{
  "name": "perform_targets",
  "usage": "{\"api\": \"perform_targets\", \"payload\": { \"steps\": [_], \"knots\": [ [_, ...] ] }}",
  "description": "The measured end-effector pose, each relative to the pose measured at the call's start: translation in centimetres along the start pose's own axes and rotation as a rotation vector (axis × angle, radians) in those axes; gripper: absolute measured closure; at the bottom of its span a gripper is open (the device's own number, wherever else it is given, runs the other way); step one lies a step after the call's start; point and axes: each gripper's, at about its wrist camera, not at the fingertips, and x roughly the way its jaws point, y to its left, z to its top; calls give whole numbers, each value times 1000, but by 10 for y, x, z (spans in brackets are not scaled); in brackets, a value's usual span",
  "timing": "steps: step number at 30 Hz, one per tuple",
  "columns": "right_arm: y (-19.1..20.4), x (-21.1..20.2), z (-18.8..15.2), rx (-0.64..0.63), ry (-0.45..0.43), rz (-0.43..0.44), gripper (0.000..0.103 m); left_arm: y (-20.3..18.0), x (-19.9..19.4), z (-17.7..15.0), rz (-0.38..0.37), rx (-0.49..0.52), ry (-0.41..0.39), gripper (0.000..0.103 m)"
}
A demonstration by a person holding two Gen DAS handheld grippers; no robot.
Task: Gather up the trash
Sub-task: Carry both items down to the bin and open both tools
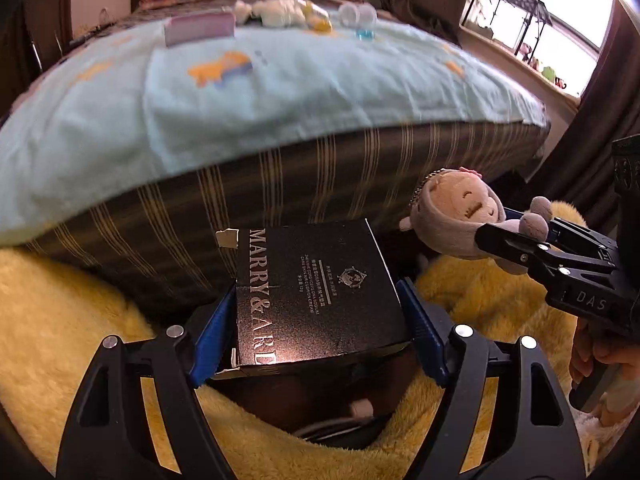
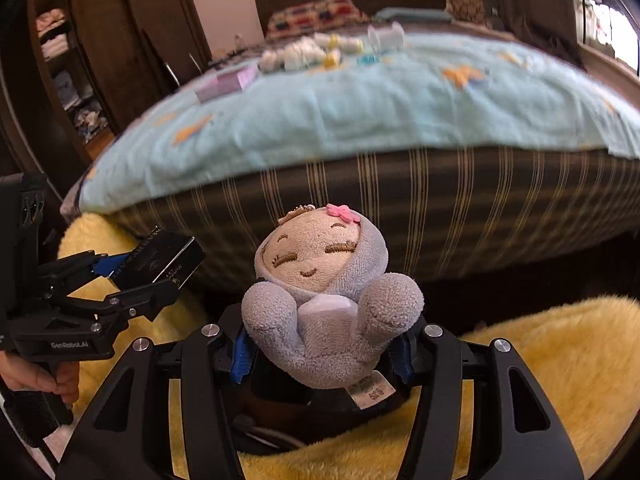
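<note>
The left tool [image 1: 316, 312] is clamped on a black box [image 1: 316, 292] — its blue pads press the box's two sides, the printed top facing up toward the camera, a torn flap at one corner. The right tool [image 2: 320, 344] grips a plush doll [image 2: 320, 300], grey-hooded with a pink flower on its head; the pads squeeze its lower body, face and stubby arms sticking out past the fingers. Both tools hang side by side over a yellow fleece blanket [image 1: 80, 300], just in front of the bed [image 1: 320, 176] with its striped dark side. In a gap in the fleece below the tools sits something dark, too shadowed to make out. On the bed's light-blue cover [image 1: 280, 80], well apart from the tools, lie more items — a purple box [image 1: 199, 29], crumpled pale wrappers [image 1: 276, 12] and a clear container [image 1: 357, 14], all blurred. A hand [image 2: 40, 380] holds the left tool's handle.
</note>
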Motion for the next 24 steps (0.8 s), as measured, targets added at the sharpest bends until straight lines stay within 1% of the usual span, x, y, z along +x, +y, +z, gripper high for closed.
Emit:
{"api": "perform_targets", "payload": {
  "steps": [4, 7, 11, 14, 16, 20, 22, 24],
  "knots": [
    [-4, 24, -11, 15, 57, -4, 48, -5, 21, -6, -2, 12, 53, 29],
    [-7, 38, -14, 20, 89, -2, 48, -12, 42, -11, -23, 28, 114, 29],
    [-14, 60, -19, 50, 157, -6, 48, -11, 70, -16, -28, 15, 192, 29],
    [-21, 74, -21, 71, 203, 7, 48, -11, 83, -15, -27, 15, 219, 29],
    [-22, 80, -23, 73, 213, 9, 48, -12, 88, -15, -26, 21, 229, 29],
    [-25, 83, -24, 76, 213, 8, 48, -14, 96, -13, -25, 23, 241, 29],
    [-25, 85, -18, 80, 213, 9, 45, -14, 100, -13, -28, 15, 246, 28],
    [-29, 80, -21, 90, 204, 4, 44, -15, 102, -14, -40, 5, 252, 28]
  ]
}}
